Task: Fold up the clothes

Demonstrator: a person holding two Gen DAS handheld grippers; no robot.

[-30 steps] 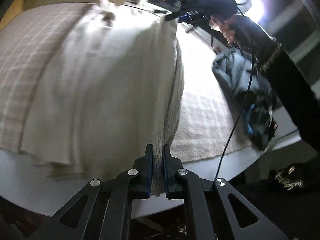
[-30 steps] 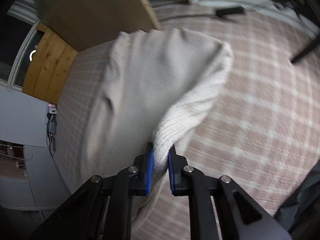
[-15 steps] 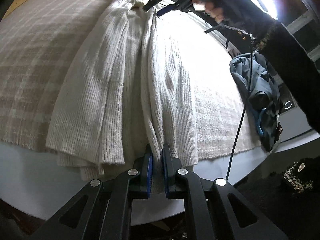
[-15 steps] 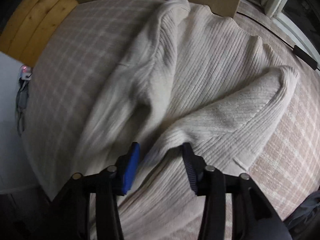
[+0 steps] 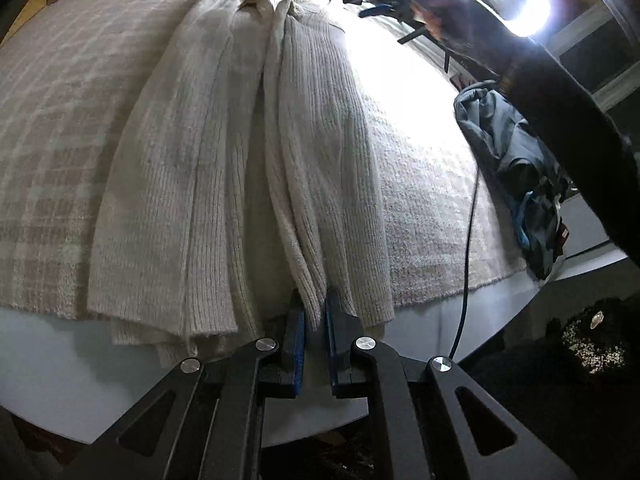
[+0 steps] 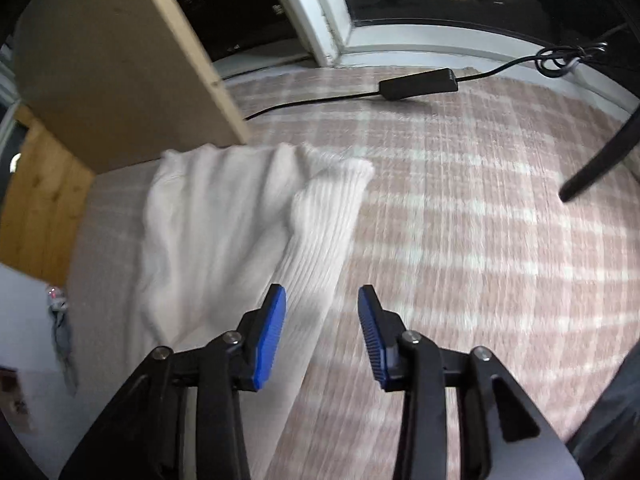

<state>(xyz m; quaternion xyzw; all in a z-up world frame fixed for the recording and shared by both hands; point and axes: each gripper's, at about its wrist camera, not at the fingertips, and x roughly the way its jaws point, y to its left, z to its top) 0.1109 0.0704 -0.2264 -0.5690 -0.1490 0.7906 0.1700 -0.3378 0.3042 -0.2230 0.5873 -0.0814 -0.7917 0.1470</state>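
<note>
A cream ribbed sweater (image 5: 240,168) lies lengthwise on the checked blanket (image 5: 60,112), both side parts folded toward the middle. My left gripper (image 5: 314,312) is shut on the sweater's near hem at the bed's edge. In the right wrist view the same sweater (image 6: 224,232) lies to the left, its far end near the wooden board. My right gripper (image 6: 322,320) hovers above the blanket (image 6: 480,240) beside the sweater's right fold; its jaws are closing with nothing between the blue pads (image 6: 272,336). In the left wrist view the right gripper (image 5: 380,4) is dim at the far end, held by a dark-sleeved arm (image 5: 560,112).
A blue-grey garment heap (image 5: 520,184) lies at the bed's right edge. A black power brick (image 6: 418,84) and its cable rest on the blanket by the window frame. A wooden board (image 6: 120,80) stands at the head. A black cable (image 5: 468,240) hangs across.
My right gripper let go of the sweater's side after laying it over the middle, then drew away to the right over the blanket. The left gripper kept its grip on the hem.
</note>
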